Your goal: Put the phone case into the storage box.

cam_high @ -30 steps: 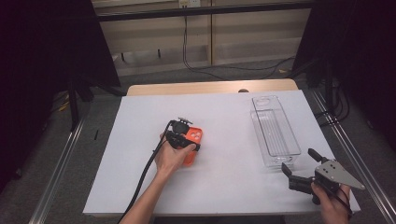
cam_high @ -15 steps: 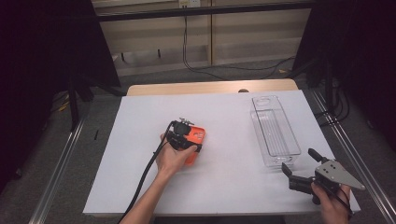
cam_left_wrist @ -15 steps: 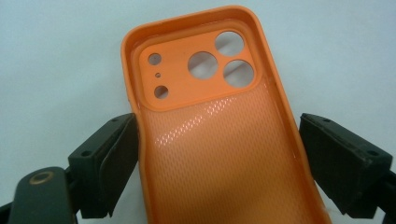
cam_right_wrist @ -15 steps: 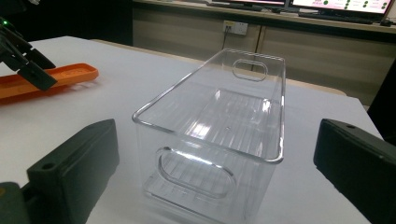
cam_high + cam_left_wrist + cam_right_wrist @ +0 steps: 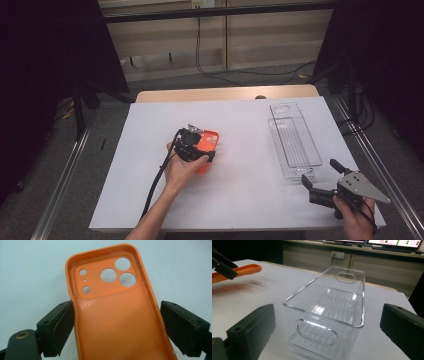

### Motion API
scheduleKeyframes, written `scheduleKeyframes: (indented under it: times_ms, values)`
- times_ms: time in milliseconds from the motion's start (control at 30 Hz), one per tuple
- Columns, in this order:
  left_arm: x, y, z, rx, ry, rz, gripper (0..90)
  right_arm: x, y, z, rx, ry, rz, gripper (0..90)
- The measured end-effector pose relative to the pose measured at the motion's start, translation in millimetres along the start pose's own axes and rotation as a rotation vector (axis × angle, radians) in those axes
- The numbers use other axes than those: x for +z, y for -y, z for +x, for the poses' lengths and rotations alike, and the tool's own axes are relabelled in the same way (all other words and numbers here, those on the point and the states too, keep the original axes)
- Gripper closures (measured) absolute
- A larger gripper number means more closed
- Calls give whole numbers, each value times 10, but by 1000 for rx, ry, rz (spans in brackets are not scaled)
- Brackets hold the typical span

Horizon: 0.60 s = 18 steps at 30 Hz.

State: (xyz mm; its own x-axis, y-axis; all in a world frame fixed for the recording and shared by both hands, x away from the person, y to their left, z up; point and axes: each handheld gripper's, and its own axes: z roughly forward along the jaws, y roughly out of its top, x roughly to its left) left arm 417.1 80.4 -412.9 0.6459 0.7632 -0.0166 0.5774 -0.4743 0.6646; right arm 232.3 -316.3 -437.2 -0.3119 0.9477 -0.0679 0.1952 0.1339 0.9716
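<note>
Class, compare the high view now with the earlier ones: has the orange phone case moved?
Yes. The orange silicone phone case, gripped by the left gripper, has lifted slightly off the white table; its distance from the clear plastic bin looks about unchanged.

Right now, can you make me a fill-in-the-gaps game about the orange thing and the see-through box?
1. The left gripper is shut on an orange phone ____.
2. The clear plastic bin on the white table has ____ inside it.
3. The right gripper has its jaws ____, with the bin's near end in front of them.
4. The phone case has ____ big round camera holes.

Missing words: case; nothing; open; three
</note>
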Motion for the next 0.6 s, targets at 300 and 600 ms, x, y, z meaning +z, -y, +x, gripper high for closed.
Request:
scheduleKeyframes:
  times_ms: [300, 600]
  values:
    - [-224, 78, -43, 40, -12, -89, 140, 1, -2, 4, 2, 1, 0, 0]
    - [-376, 107, -132, 93, -4, -169, 139, -4, -3, 4, 4, 0, -2, 0]
